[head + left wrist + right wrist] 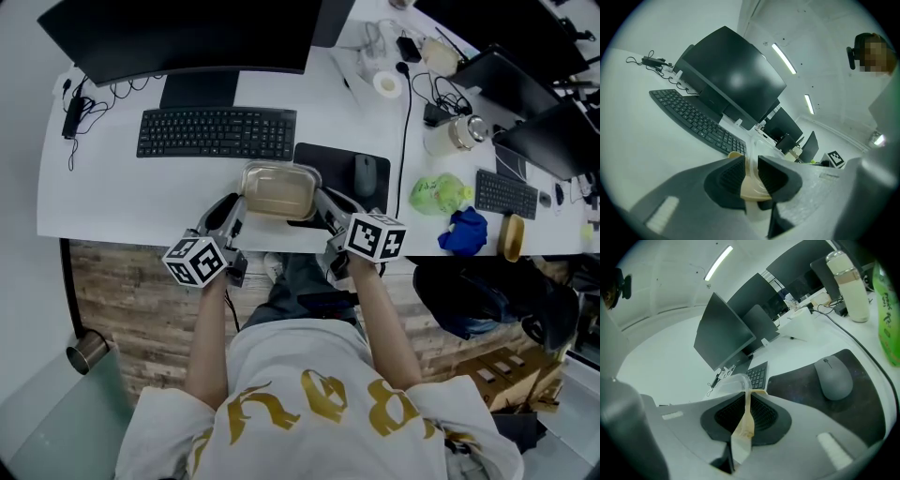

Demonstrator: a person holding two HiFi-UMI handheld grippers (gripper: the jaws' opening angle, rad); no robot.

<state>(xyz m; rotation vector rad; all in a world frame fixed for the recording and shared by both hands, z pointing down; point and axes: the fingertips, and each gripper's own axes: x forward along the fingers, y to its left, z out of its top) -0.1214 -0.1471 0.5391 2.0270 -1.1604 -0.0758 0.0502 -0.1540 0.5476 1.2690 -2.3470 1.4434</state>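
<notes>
A clear plastic food container (277, 190) with a beige bottom sits near the front edge of the white desk (94, 187), between both grippers. My left gripper (236, 210) is shut on the container's left rim (751, 180); the rim runs between its two dark pads. My right gripper (325, 208) is shut on the container's right rim (745, 416), pinched thin between its pads. Both marker cubes (197, 260) hang over the desk's front edge.
A black keyboard (216, 133) and monitor (187, 33) lie behind the container. A grey mouse (366, 173) rests on a dark pad (328, 159) to the right. Further right are a green bag (439, 194), blue cloth (465, 231), cables and a second keyboard (504, 192).
</notes>
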